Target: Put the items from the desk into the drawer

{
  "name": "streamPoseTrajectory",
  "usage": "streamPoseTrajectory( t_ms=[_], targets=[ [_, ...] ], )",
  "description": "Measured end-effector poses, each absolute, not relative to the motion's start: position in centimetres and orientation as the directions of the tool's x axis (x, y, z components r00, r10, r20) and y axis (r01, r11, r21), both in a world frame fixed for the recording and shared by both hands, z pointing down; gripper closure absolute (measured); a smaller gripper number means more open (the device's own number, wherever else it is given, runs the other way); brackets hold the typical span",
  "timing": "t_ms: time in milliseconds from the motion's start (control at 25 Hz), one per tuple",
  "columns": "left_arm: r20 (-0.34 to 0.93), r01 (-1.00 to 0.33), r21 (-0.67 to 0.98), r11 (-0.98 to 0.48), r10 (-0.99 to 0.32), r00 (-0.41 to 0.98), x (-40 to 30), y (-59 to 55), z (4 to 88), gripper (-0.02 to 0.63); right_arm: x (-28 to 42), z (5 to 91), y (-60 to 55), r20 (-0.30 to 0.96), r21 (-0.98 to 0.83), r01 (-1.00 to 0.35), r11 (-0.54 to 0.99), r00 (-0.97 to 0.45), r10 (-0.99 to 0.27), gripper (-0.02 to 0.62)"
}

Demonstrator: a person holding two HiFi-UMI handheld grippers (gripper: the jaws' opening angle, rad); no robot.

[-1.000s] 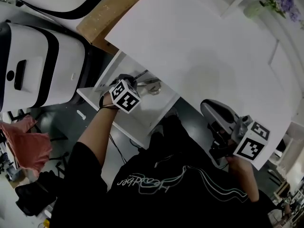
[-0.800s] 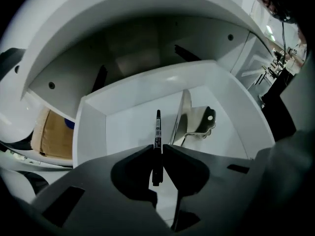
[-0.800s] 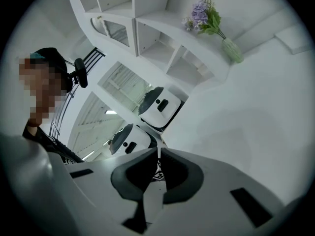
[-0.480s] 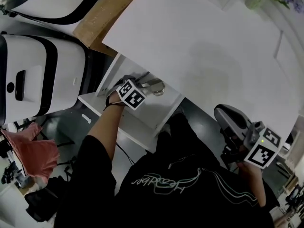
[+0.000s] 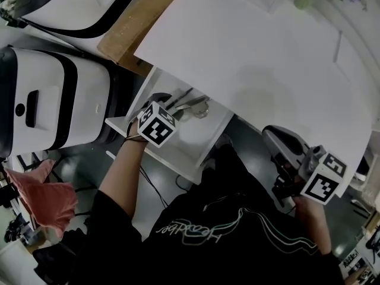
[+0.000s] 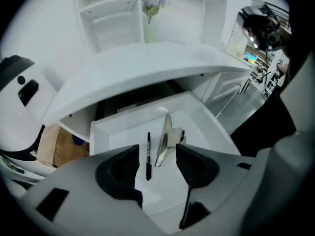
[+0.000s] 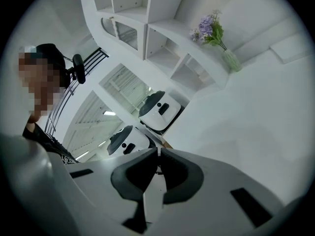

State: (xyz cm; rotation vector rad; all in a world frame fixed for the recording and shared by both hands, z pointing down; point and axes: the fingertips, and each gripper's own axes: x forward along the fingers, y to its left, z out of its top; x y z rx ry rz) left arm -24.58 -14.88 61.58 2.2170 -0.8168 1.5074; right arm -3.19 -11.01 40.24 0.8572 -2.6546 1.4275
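Left claw [image 6: 157, 154], released and empty, hovers over the open white drawer [image 6: 123, 132] below the near edge of the white desk [image 5: 249, 58], towards its left corner. In the drawer lie a slim black pen [image 6: 148, 156] and, just beside it, a silver metal piece [image 6: 164, 142], both long axes square to that edge. Right claw [image 7: 158, 155], clenched on nothing, is off the near right corner.
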Motion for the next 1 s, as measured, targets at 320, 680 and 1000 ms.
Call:
streamPoseTrajectory(
  t_ms=[320, 680, 1000],
  targets=[
    [0.666, -0.714, 0.134, -0.687, -0.471, 0.578, -21.4, -9.2, 44.3, 0.455, -6.1, 36.2, -7.0, 0.223, -0.68, -0.481, 0.553, -0.855, -0.468, 0.545],
    [0.284, -0.607, 0.404, -0.684, -0.537, 0.795, -18.0, -1.1, 28.5, 0.558, -9.4, 30.1, -1.4, 0.11, -0.592, -0.443, 0.673, -0.872, -0.477, 0.545],
    [0.173, -0.586, 0.411, -0.698, -0.571, 0.802, -16.7, 3.1, 24.1, 0.584, -10.8, 26.0, 2.5, 0.055, -0.508, -0.409, 0.758, -0.894, -0.445, 0.546]
  ],
)
